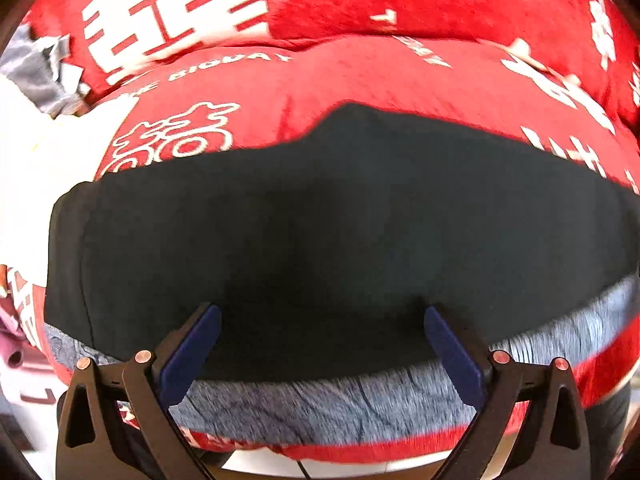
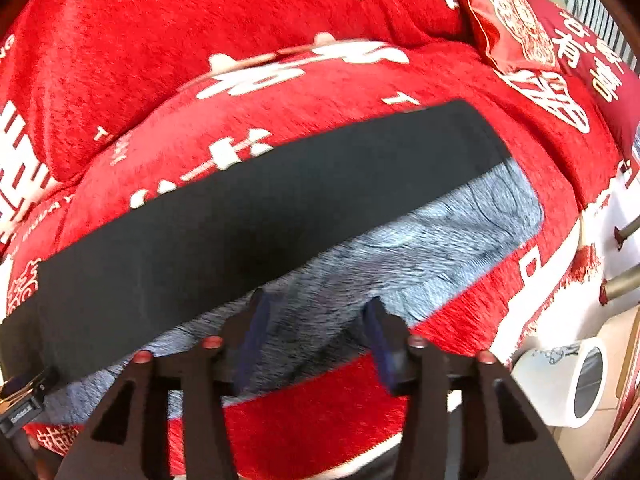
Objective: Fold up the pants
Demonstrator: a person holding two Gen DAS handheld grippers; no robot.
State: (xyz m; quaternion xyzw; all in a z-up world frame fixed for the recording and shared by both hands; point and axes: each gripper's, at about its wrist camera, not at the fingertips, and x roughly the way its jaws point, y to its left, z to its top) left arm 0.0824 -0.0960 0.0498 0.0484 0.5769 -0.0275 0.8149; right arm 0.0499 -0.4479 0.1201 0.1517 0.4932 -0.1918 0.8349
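Both tongs hang empty: the left gripper [image 1: 322, 312] spread wide over the black pants [image 1: 320, 220], the right gripper [image 2: 316, 304] parted just off their grey lining [image 2: 460, 224], on a red sofa cover [image 2: 200, 20].

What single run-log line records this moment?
pants: folded, grey lining showing, on red sofa cover | left tongs: open, empty | right tongs: open, empty
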